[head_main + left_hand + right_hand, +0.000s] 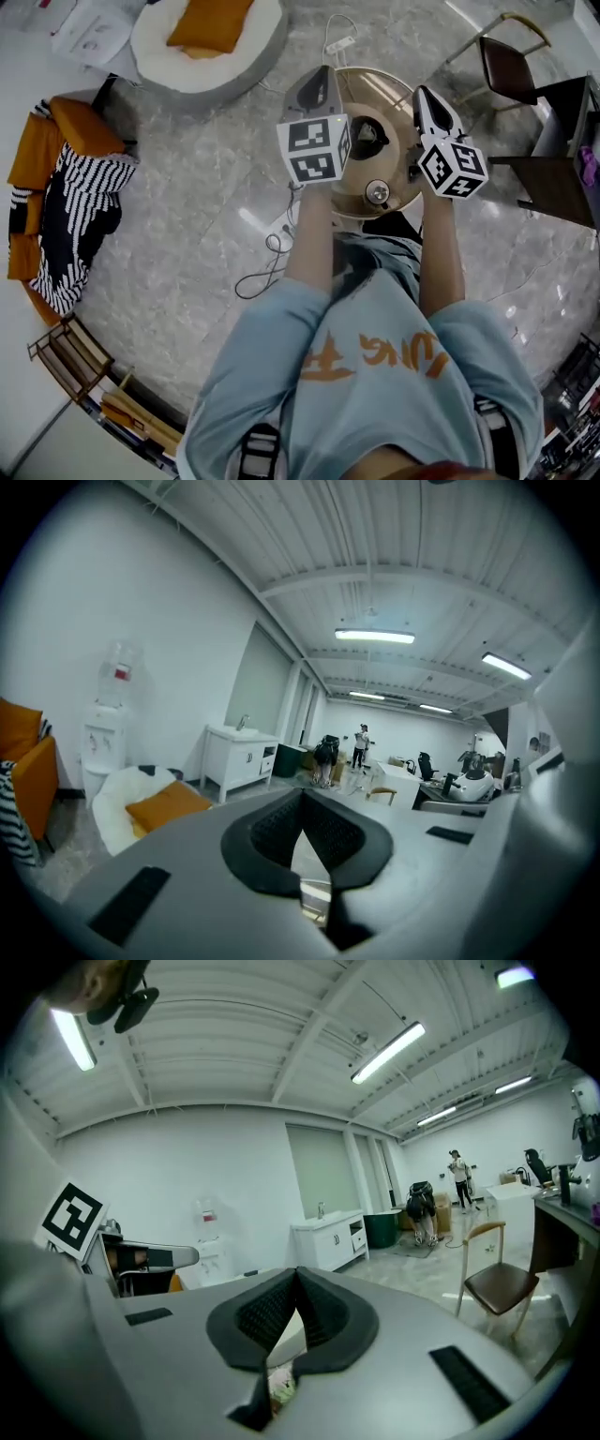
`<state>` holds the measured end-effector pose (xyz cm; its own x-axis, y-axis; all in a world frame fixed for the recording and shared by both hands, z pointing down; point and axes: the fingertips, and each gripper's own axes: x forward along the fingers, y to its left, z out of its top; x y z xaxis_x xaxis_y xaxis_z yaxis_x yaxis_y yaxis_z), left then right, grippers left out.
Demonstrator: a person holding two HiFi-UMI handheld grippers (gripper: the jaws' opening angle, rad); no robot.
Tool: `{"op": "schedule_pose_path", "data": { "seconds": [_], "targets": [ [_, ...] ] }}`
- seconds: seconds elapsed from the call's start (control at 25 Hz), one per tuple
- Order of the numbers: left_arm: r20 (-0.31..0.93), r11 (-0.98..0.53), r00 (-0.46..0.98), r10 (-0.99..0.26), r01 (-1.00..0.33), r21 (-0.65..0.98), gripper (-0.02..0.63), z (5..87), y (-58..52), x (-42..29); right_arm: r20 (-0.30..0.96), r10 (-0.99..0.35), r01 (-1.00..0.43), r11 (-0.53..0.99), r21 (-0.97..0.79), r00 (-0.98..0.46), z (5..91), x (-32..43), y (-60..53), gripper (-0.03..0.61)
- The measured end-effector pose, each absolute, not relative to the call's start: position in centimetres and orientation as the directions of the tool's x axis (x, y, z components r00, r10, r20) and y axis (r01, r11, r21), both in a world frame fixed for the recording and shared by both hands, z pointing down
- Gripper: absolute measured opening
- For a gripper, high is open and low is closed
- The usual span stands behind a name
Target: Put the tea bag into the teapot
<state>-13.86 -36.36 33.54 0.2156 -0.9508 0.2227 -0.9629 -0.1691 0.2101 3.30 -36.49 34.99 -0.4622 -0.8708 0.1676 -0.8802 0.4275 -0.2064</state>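
Grey left gripper point(302, 797): fingers point(272, 832) clenched, empty. Dark teapot point(367, 137) sits on round surface point(352, 199) between the grippers. Right gripper point(297, 1274): fingers point(262, 1314) clenched, empty. Tea bag not made out. Likely light, limp, tearable, so pinch the top edge gently.

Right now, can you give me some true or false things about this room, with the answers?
1. A dark teapot stands on the round table. True.
2. The left gripper and the right gripper have their jaws wide apart. False: both pairs of jaws meet at the tips.
3. An orange cushion lies on the white round seat. True.
4. The brown chair has tipped over. False: it stands upright on its legs.
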Motion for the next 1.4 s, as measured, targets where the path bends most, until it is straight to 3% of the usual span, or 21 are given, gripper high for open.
{"op": "schedule_pose_path", "data": {
  "seconds": [0.24, 0.72, 1.4],
  "targets": [
    [0.127, -0.250, 0.266, -0.956, -0.959, 0.132, 0.025, 28.0, -36.4, -9.4, 0.088, -0.898, -0.898, 0.417, -0.141, -0.431, 29.7, 6.8, -36.0, 0.014],
    [0.050, -0.338, 0.339, -0.940, -0.941, 0.018, 0.025, 21.6, -36.4, -4.7, -0.034, -0.911, -0.907, 0.413, -0.085, -0.412, 22.7, 10.0, -36.8, 0.014],
    [0.064, -0.342, 0.341, -0.938, -0.940, 0.006, 0.025, 22.5, -37.5, -5.5, -0.025, -0.906, -0.904, 0.423, -0.054, -0.422, 23.1, 8.6, -37.7, 0.014]
  ]
}}
